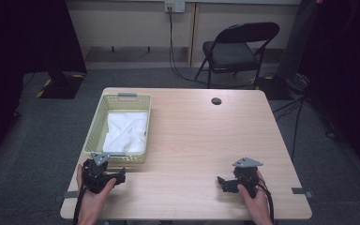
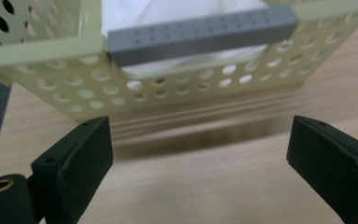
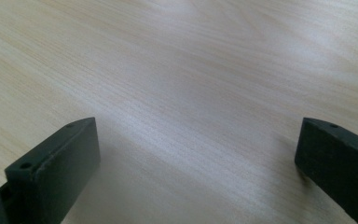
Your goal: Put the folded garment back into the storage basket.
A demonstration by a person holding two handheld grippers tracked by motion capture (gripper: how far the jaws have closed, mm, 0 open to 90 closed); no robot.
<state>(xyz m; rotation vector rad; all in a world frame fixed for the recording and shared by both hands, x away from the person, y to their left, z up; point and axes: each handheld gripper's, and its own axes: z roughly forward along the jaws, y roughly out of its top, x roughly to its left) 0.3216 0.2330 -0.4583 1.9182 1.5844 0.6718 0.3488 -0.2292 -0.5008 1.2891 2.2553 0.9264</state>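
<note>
The left claw (image 1: 117,178) is sitting on the near left part of the counter (image 1: 192,136), with its jaws wide and nothing in them. It is pointing at the basket (image 1: 100,123) just beyond it, likely getting ready to reach for it. The right claw (image 1: 224,183) is resting on the near right, wide and holding nothing too, well apart from the basket. A grey handle (image 2: 200,33) is sitting on the basket's near rim. A white cloth (image 1: 127,130) is lying crumpled inside the basket.
</note>
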